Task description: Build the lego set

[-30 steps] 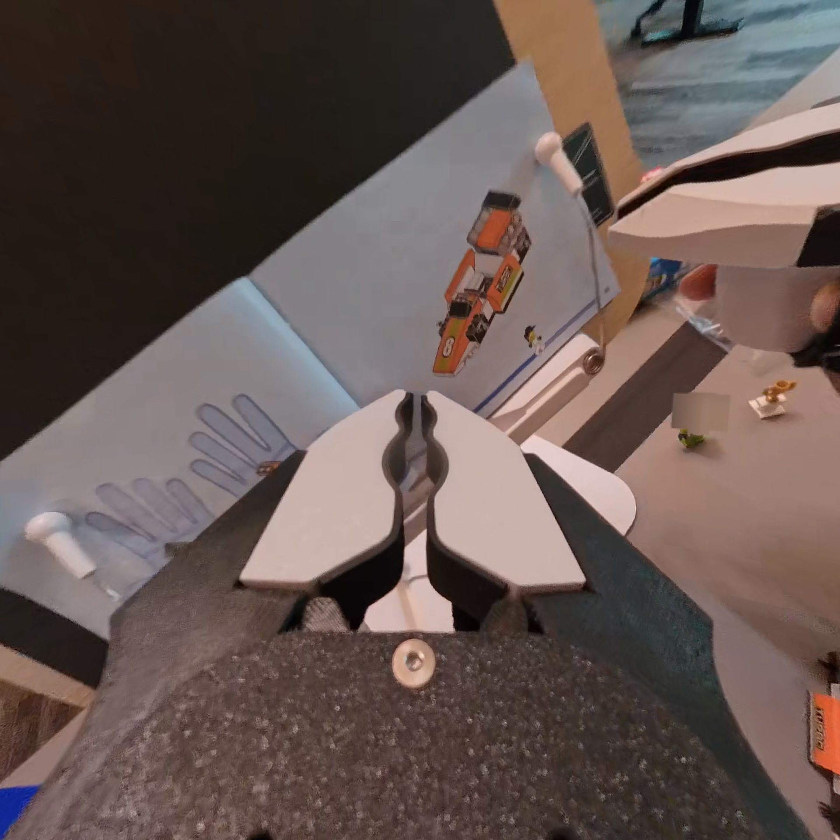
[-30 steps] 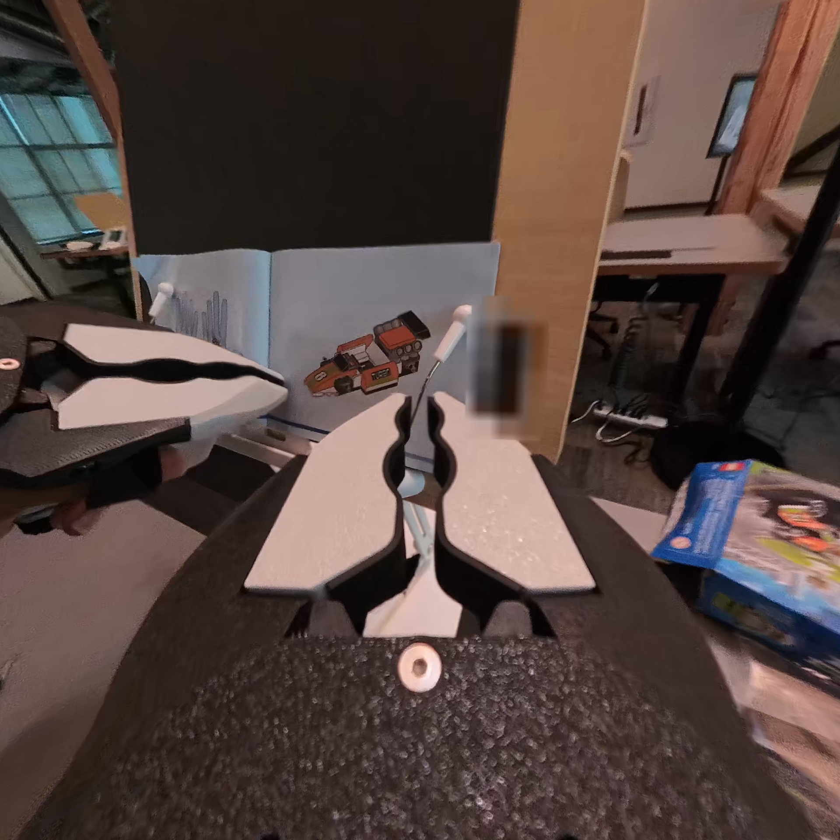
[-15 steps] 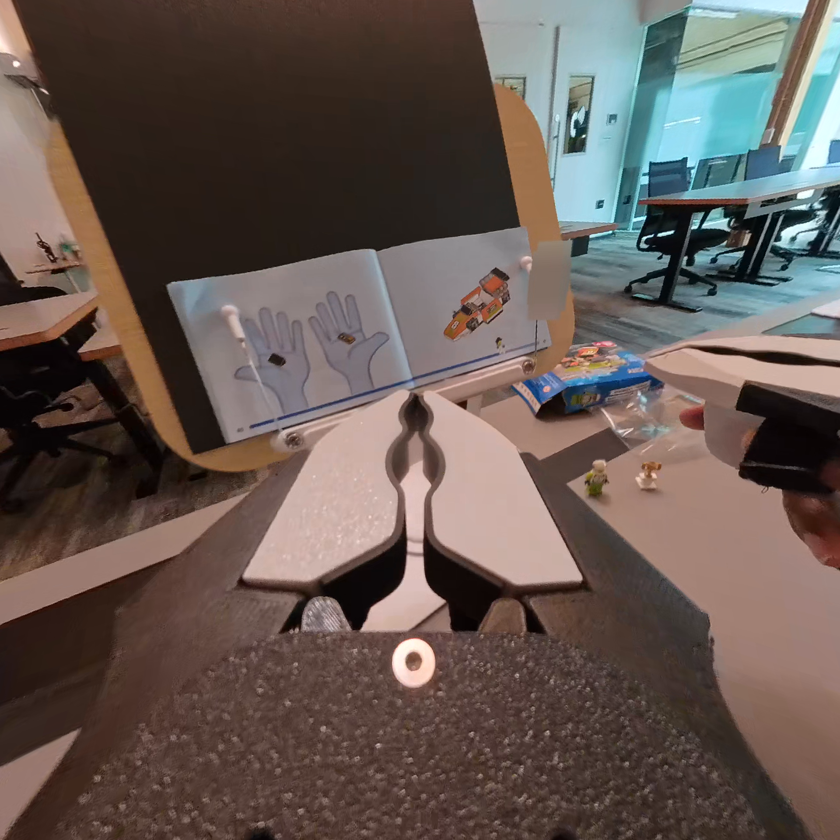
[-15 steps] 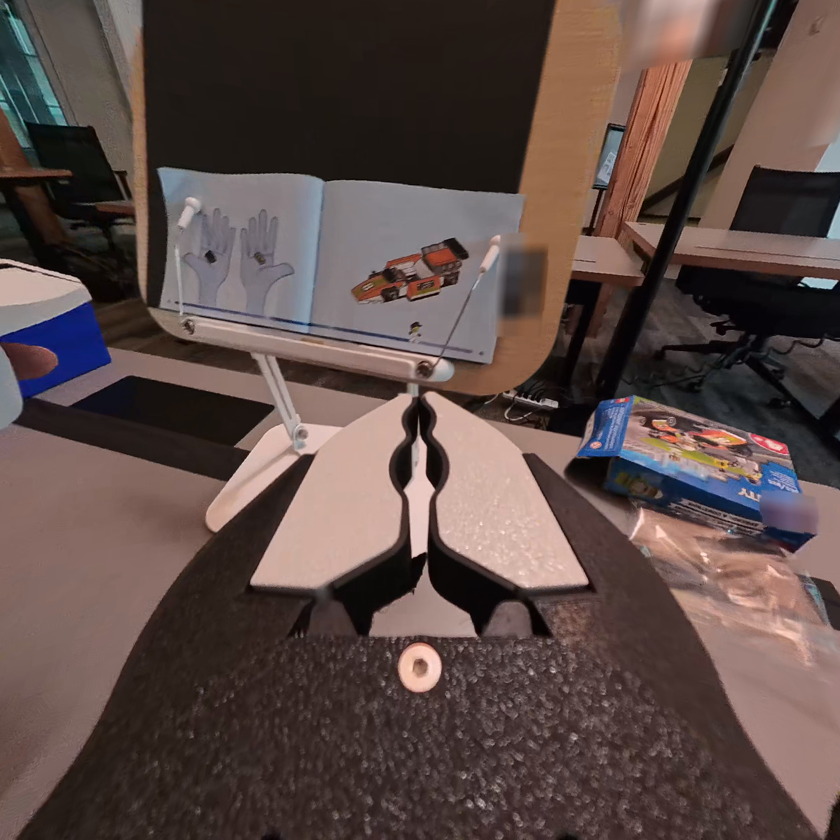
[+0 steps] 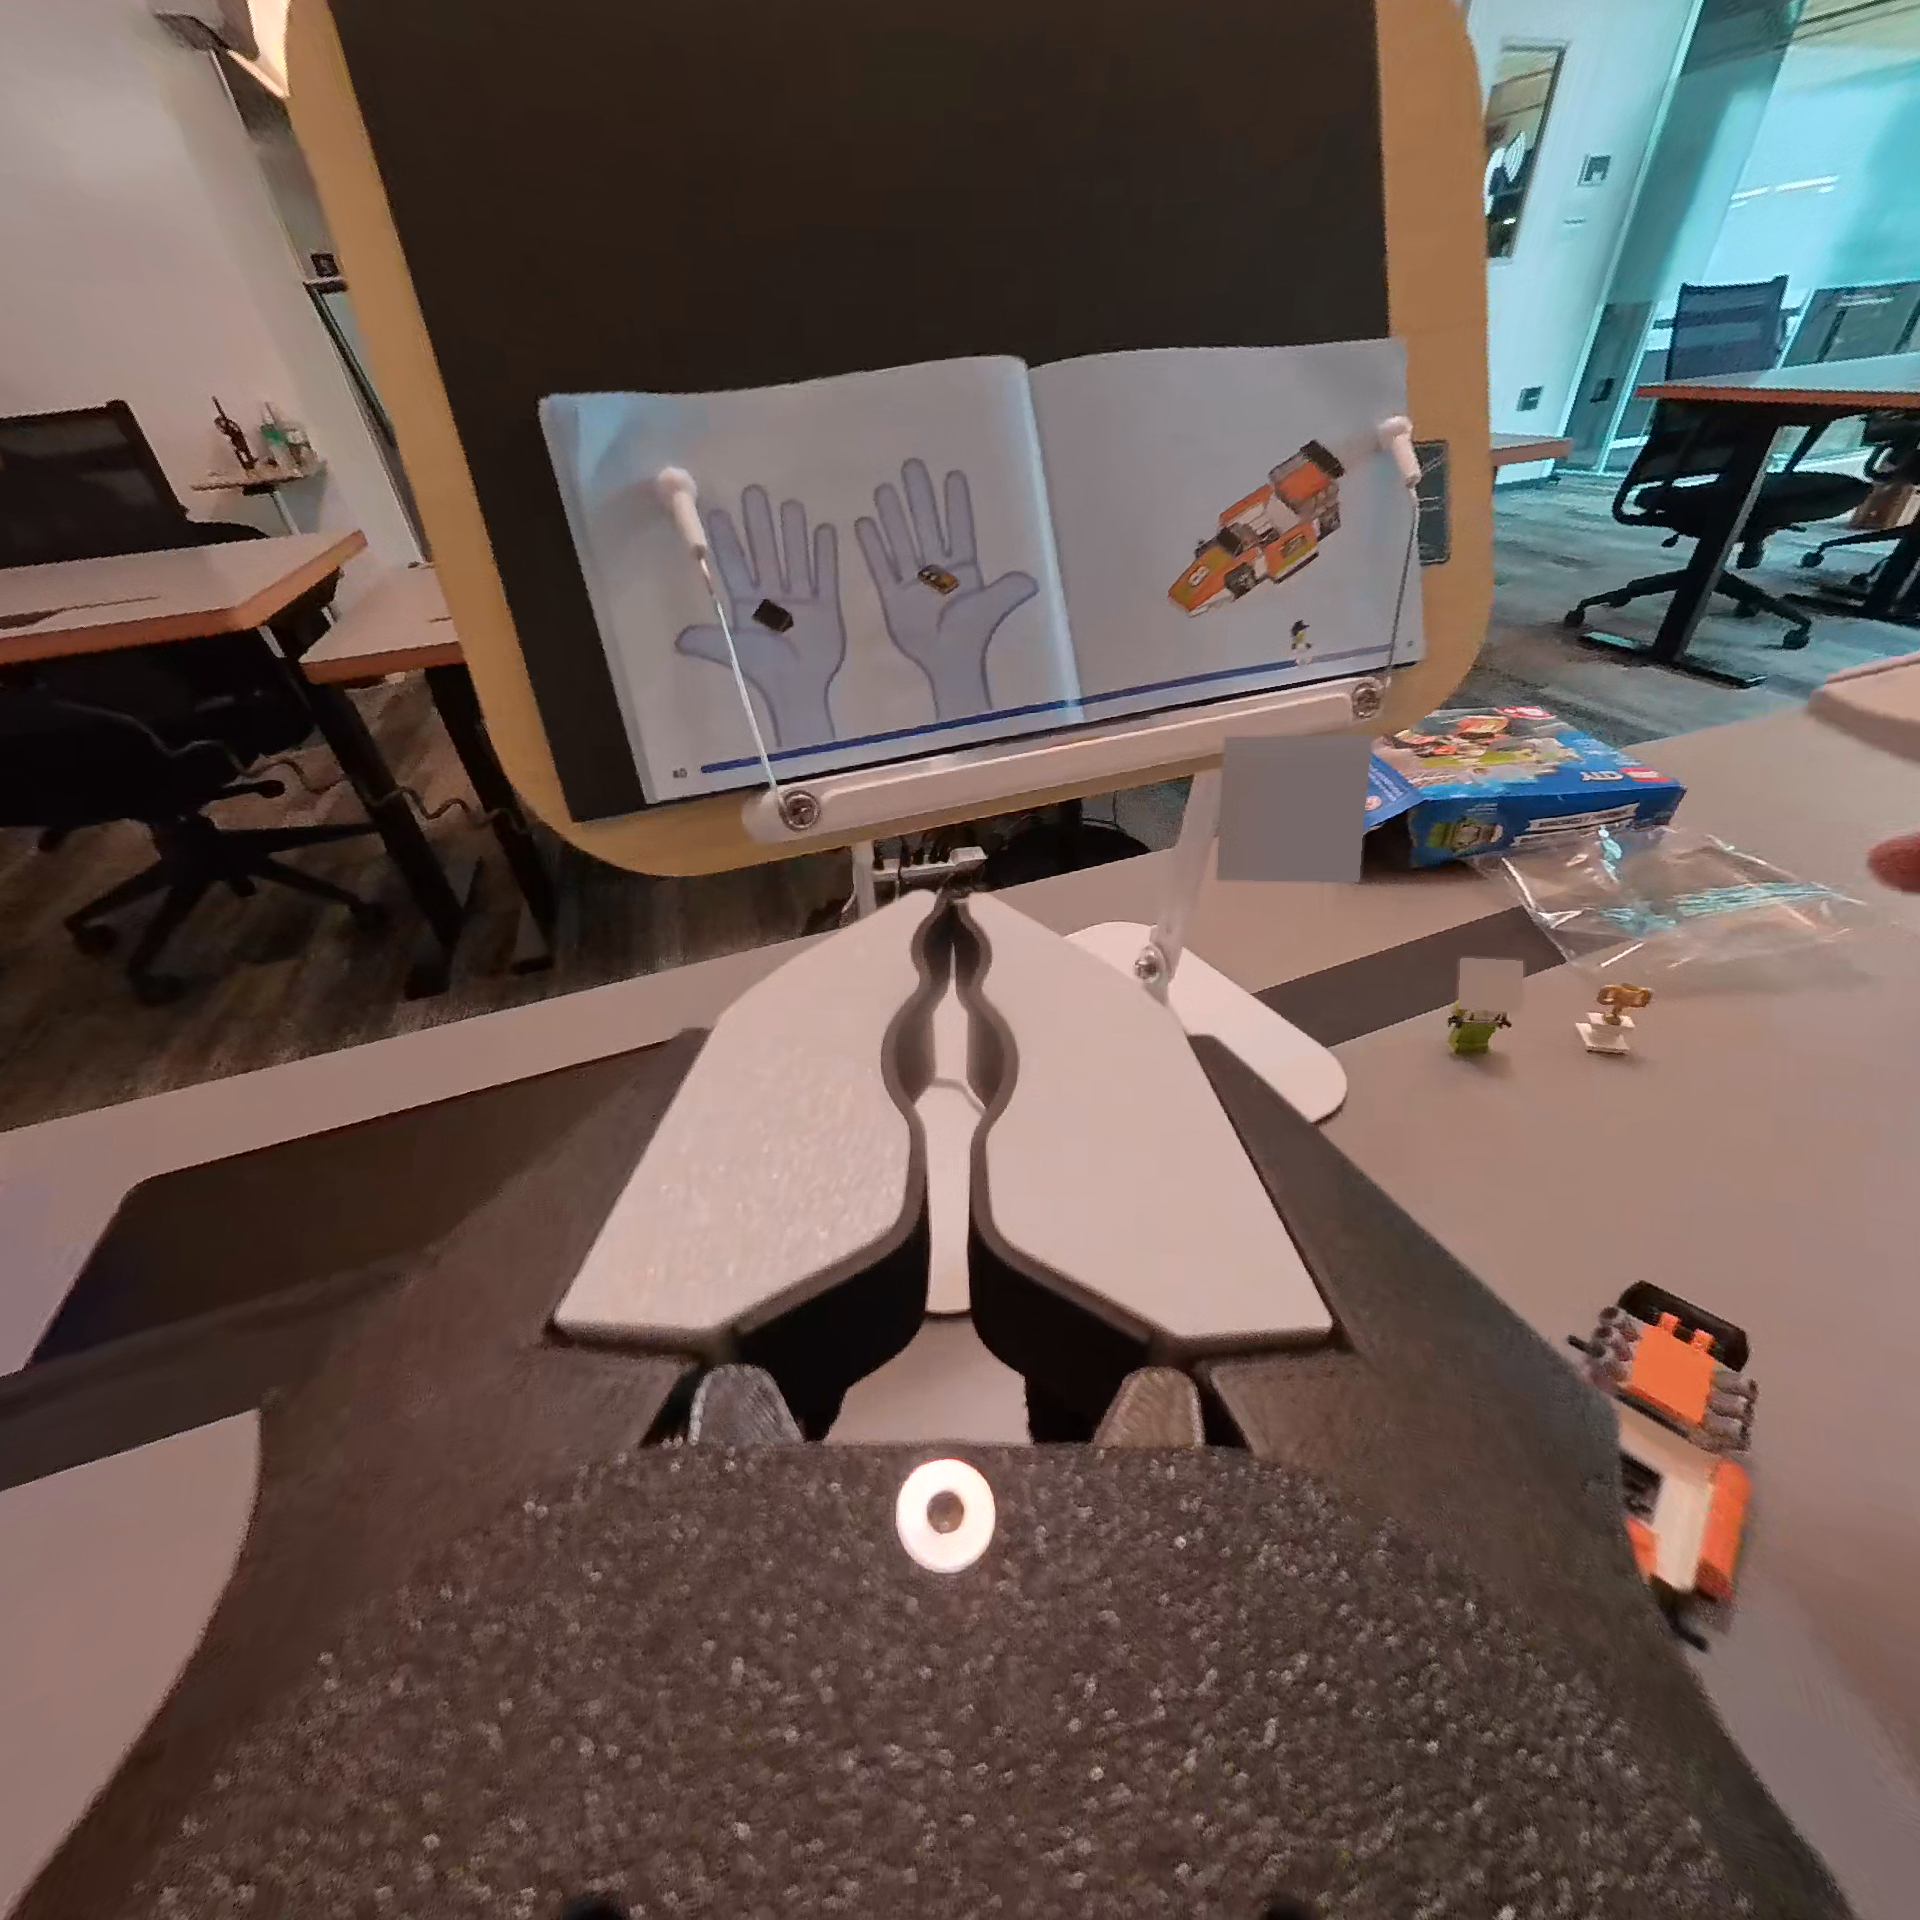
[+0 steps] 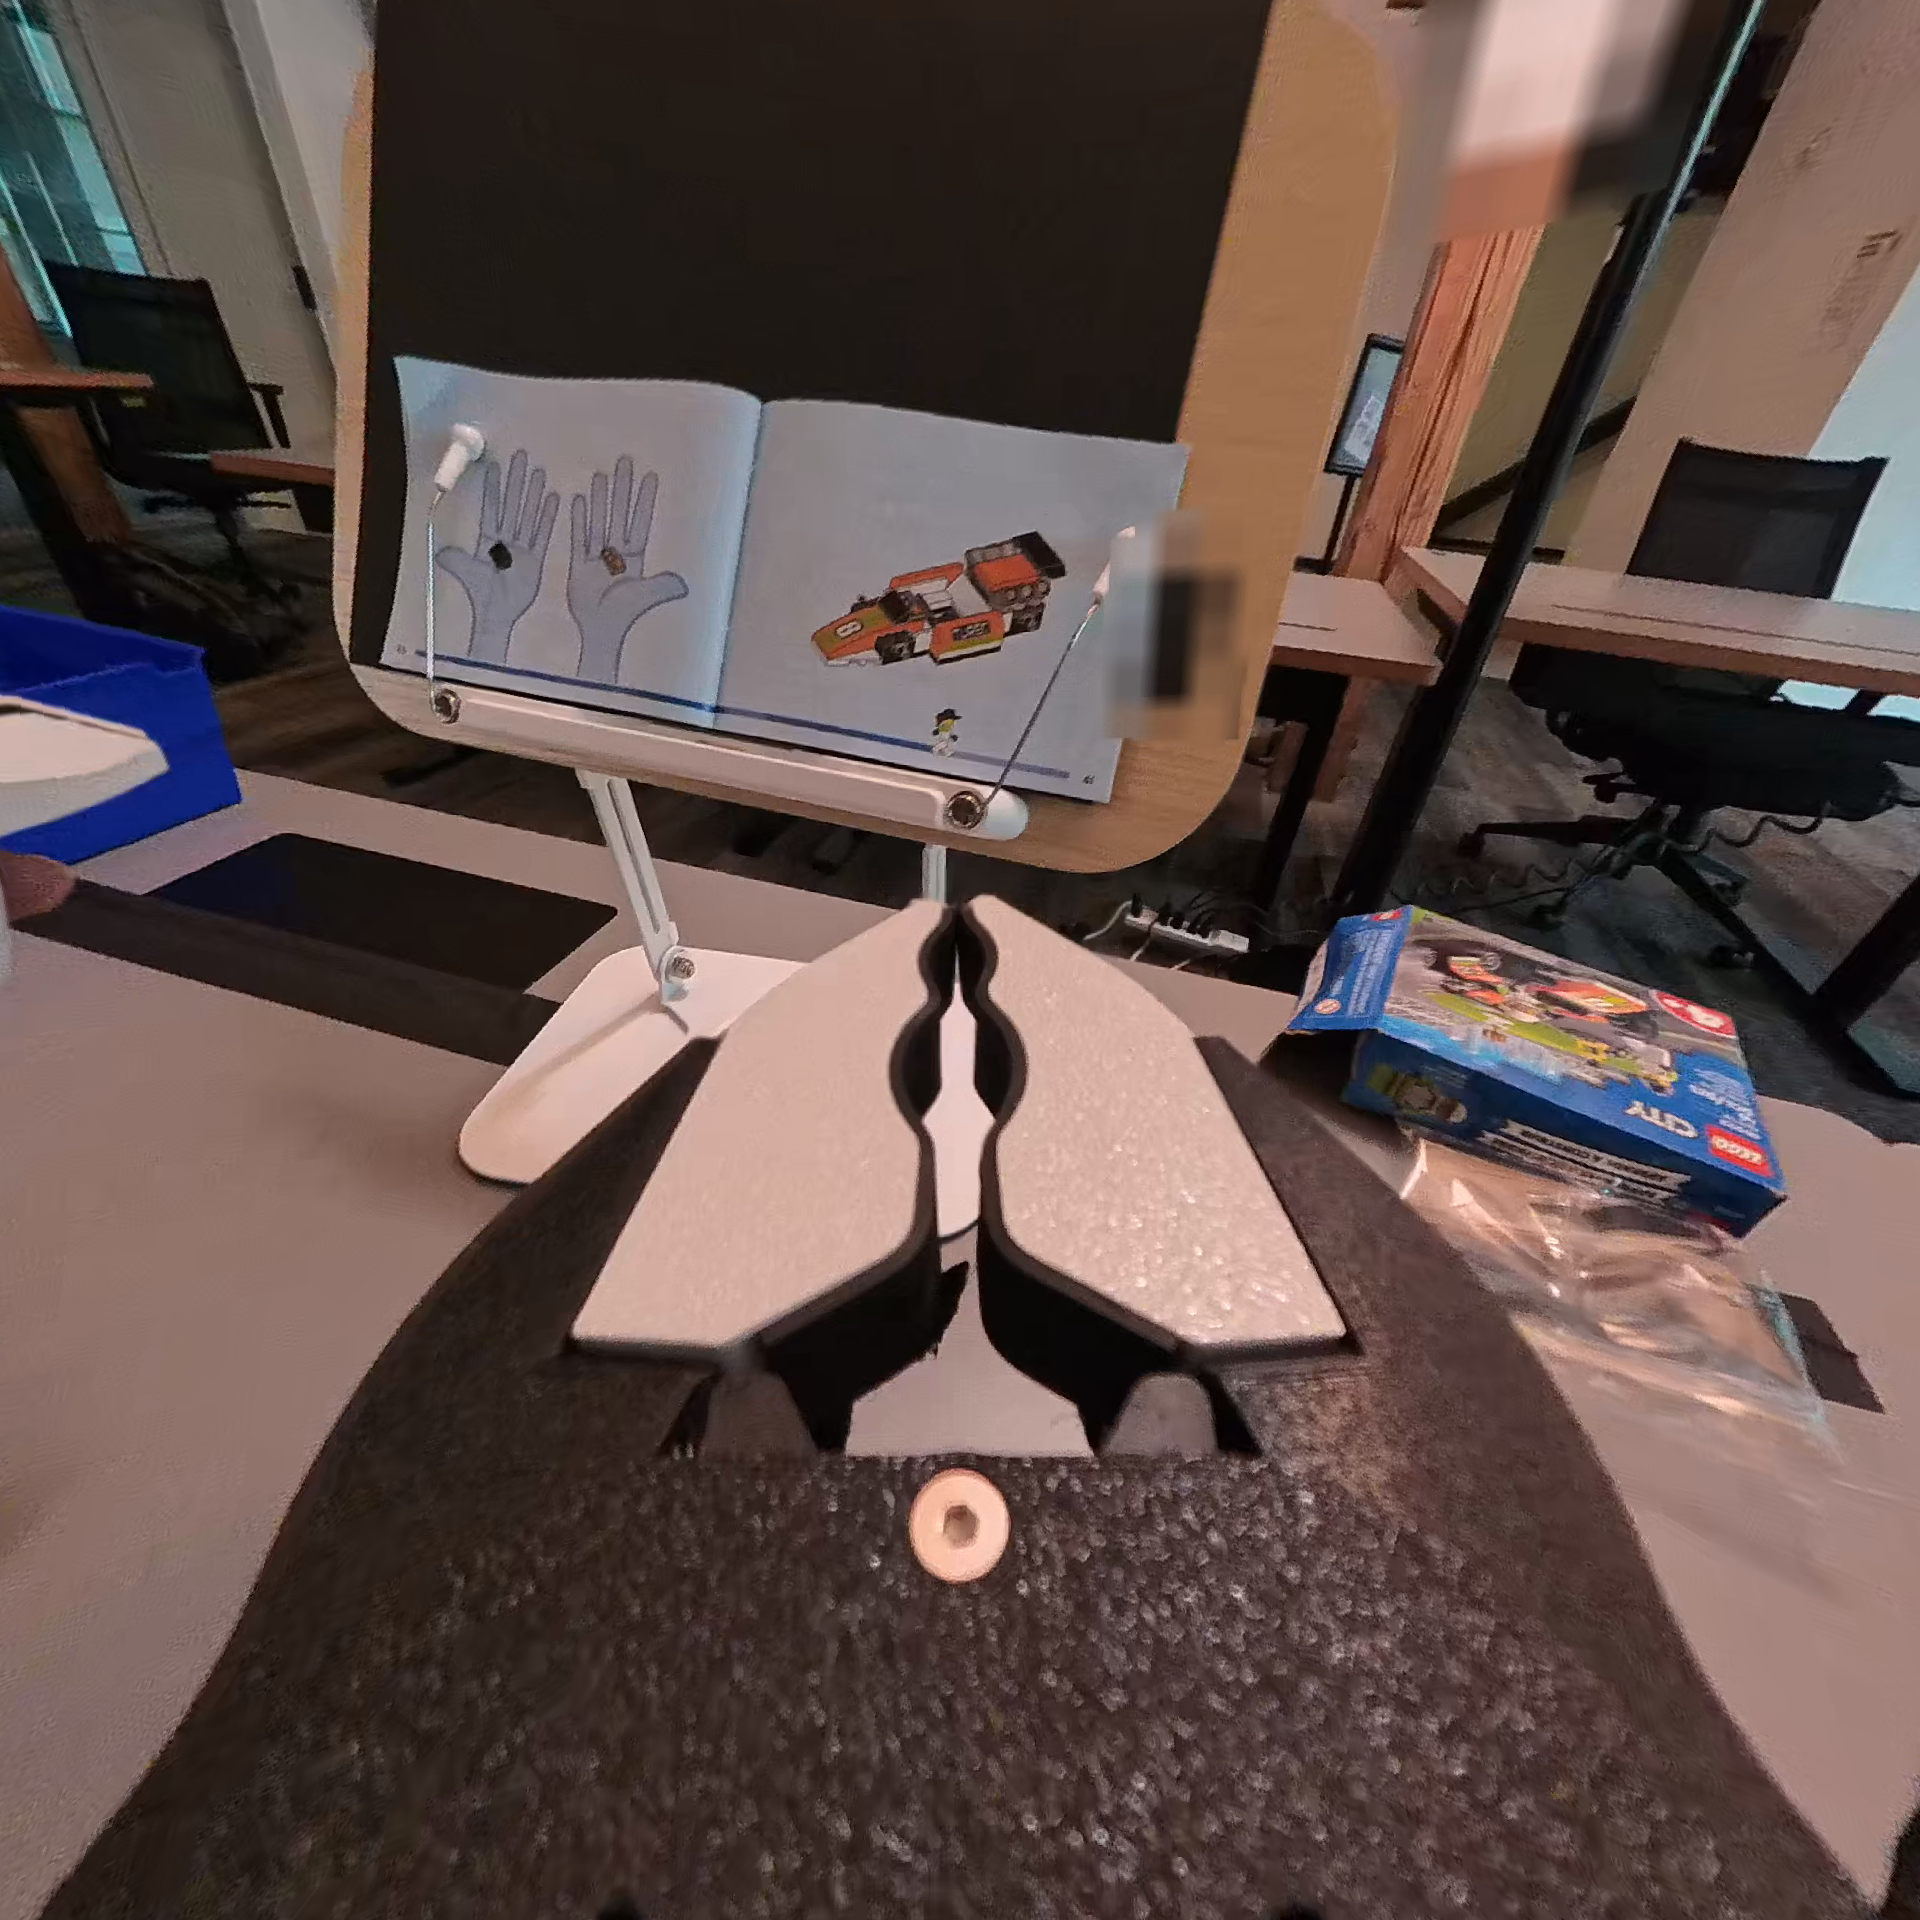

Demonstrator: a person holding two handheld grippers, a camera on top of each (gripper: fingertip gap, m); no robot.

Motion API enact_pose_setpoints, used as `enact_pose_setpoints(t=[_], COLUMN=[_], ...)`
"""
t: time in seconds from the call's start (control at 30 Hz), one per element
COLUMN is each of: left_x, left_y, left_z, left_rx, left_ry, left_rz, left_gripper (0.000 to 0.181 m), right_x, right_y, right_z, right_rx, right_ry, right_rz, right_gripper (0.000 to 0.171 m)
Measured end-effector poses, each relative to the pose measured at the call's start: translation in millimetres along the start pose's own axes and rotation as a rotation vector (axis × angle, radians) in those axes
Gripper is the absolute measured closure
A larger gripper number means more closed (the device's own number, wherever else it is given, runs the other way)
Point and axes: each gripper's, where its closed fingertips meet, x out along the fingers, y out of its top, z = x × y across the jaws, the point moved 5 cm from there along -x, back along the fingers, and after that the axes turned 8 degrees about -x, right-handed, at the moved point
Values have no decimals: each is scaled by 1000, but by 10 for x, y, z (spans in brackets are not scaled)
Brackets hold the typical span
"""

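Observation:
An orange, white and black lego car (image 5: 1673, 1449) sits on the grey table at the right of the left wrist view. A small green minifigure (image 5: 1477, 1029) and a small gold trophy piece (image 5: 1614, 1016) stand farther back. The open instruction booklet (image 5: 987, 561) rests on a book stand; it also shows in the right wrist view (image 6: 790, 582). My left gripper (image 5: 951, 914) is shut and empty above the table, pointing at the stand. My right gripper (image 6: 954, 920) is shut and empty, also pointing at the stand. The car is not in the right wrist view.
The stand's white base (image 6: 582, 1070) sits on the table ahead. A blue lego box (image 6: 1527, 1060) and clear plastic bags (image 6: 1621, 1299) lie at the right. A blue bin (image 6: 114, 717) stands at the far left. Desks and office chairs stand beyond the table. Spacing between my two grippers at the tips: around 20 cm. My right gripper's tips are some 20 cm from the small green minifigure (image 5: 1477, 1029).
Both grippers have pulled back from the booklet and levelled out, so the stand looks farther away. The lego car has come into the left wrist view. Both stayed shut.

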Motion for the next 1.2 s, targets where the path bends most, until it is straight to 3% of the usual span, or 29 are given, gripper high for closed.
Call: enact_pose_setpoints(t=[0.43, 0.73, 1.0, 1.2], left_x=[14, -162, -630, -1192], left_y=[-54, 141, 452, 92], left_z=[-184, 221, 268, -280], left_rx=[53, 101, 194, 224], left_ry=[59, -115, -114, -58], left_rz=[-7, 30, 11, -172], left_gripper=[181, 181, 181, 181], right_x=[-12, -104, -286, -595], right_y=[2, 179, 326, 91], right_z=[-170, -197, -201, -225], right_rx=[-96, -78, -51, -156], right_ry=[15, 54, 93, 144], right_rz=[39, 104, 84, 8], right_gripper=[168, 171, 171, 171])
